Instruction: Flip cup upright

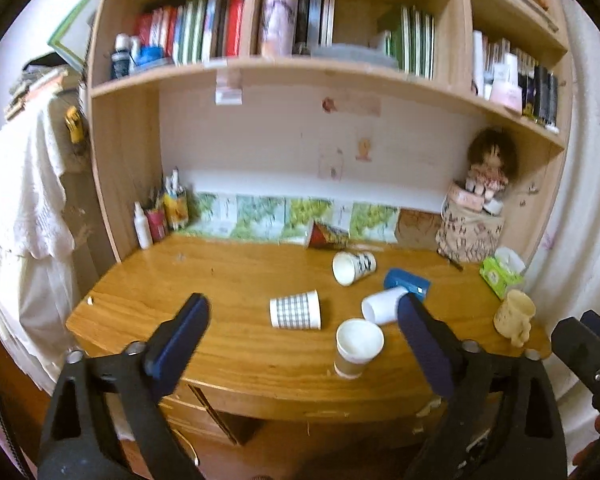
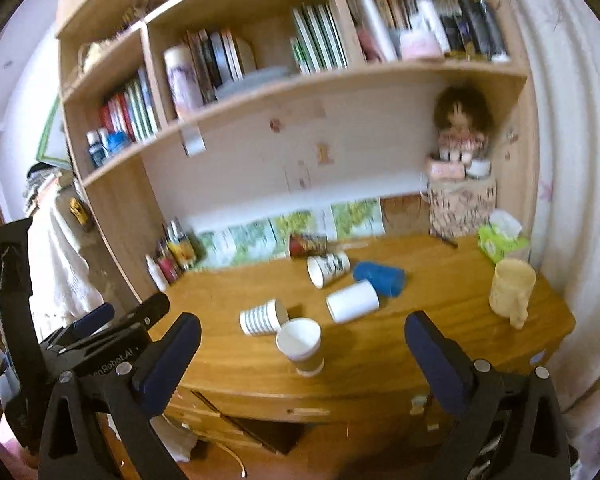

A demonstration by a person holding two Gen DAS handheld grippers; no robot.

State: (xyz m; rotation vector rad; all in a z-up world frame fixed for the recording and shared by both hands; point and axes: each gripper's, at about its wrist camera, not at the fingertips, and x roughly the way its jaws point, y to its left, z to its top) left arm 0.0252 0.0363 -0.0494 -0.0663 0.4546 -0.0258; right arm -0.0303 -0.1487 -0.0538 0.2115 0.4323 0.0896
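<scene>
Several paper cups lie on their sides on the wooden desk point(image 1: 220, 344): a checked cup point(image 1: 295, 310) point(image 2: 263, 317), a plain white cup point(image 1: 382, 305) point(image 2: 352, 301), a white printed cup point(image 1: 353, 267) point(image 2: 327, 268), a blue cup point(image 1: 406, 282) point(image 2: 380, 277) and a red patterned cup point(image 1: 326, 235) point(image 2: 307, 244). One brown-banded cup point(image 1: 358, 347) point(image 2: 301, 344) stands upright near the front edge. My left gripper point(image 1: 302, 320) is open and empty, held back from the desk front. My right gripper point(image 2: 302, 344) is open and empty; it also shows at the right edge of the left wrist view point(image 1: 588, 352).
A cream mug point(image 1: 515, 316) point(image 2: 512, 290) stands at the desk's right end, beside a green tissue box point(image 1: 502, 272) point(image 2: 502, 238). A patterned bag with a doll point(image 1: 470, 232) point(image 2: 460, 204) sits at the back right, bottles and pen pots point(image 1: 160, 216) point(image 2: 172, 256) at the back left. Bookshelves hang above.
</scene>
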